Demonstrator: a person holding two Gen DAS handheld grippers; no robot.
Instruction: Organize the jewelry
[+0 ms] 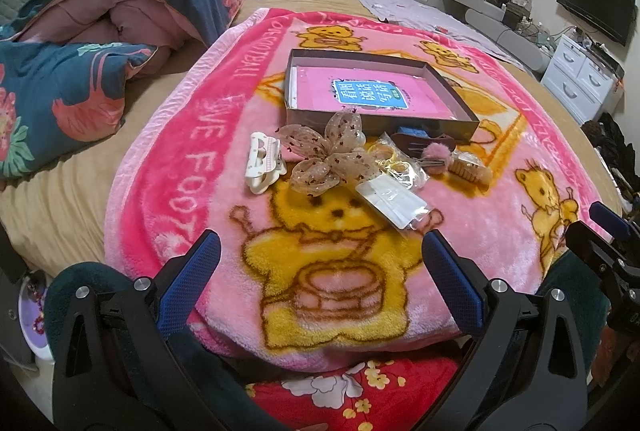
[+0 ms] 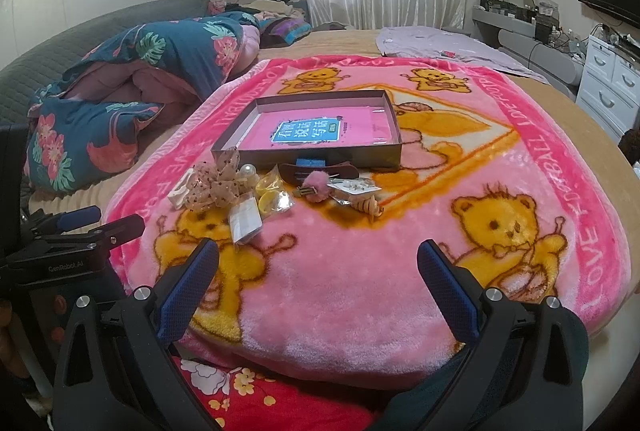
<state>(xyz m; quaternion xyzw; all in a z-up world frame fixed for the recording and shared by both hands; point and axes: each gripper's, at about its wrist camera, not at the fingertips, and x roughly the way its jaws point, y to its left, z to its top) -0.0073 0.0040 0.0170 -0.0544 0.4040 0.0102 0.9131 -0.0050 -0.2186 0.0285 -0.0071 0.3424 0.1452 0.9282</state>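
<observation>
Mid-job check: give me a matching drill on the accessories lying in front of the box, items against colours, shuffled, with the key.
Items:
1. plastic claw hair clip
2. sheer dotted ribbon bow
3. fluffy pompom hair clip
4. shallow cardboard box outer wall

Colours:
A. pink
B. dark grey-brown
C. white
D. beige with dark red dots

Pairs: 1-C, 2-D, 3-A, 4-B.

All three accessories lie on the pink bear-print fleece blanket outside the box. Both hand-held grippers, left and right, are open and hold nothing.
</observation>
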